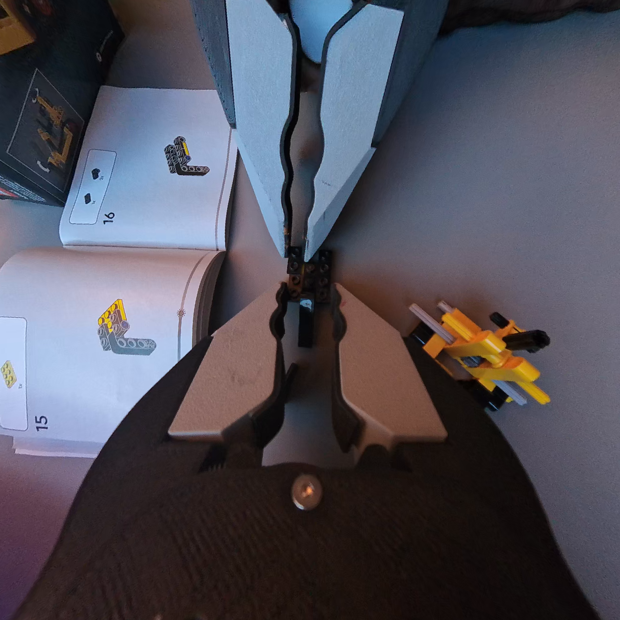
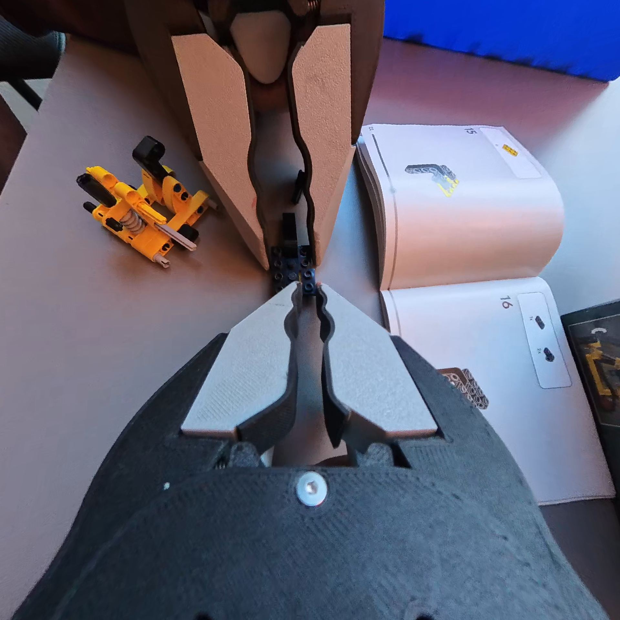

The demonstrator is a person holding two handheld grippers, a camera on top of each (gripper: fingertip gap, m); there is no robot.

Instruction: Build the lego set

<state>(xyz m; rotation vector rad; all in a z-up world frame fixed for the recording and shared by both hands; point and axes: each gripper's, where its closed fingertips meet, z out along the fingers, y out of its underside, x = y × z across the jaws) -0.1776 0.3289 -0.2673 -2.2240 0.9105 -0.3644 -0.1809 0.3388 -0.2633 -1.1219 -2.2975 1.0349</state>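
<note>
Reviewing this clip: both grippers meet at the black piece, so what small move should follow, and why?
Probably press the small black brick down with the right gripper: it sits at the black assembly's edge, which the left gripper braces. Whether it is seated is unclear.

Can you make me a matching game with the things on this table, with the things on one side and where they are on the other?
Things:
1. black lego assembly
2. yellow lego model
3. instruction booklet
4. lego box

Places:
A. lying open and flat on the table
B. standing alone on the table, nothing touching it
C. at the table's edge, just past the open pages
D. pinched between the left hand-held gripper and the right hand-held gripper

Pairs: 1-D, 2-B, 3-A, 4-C
</note>
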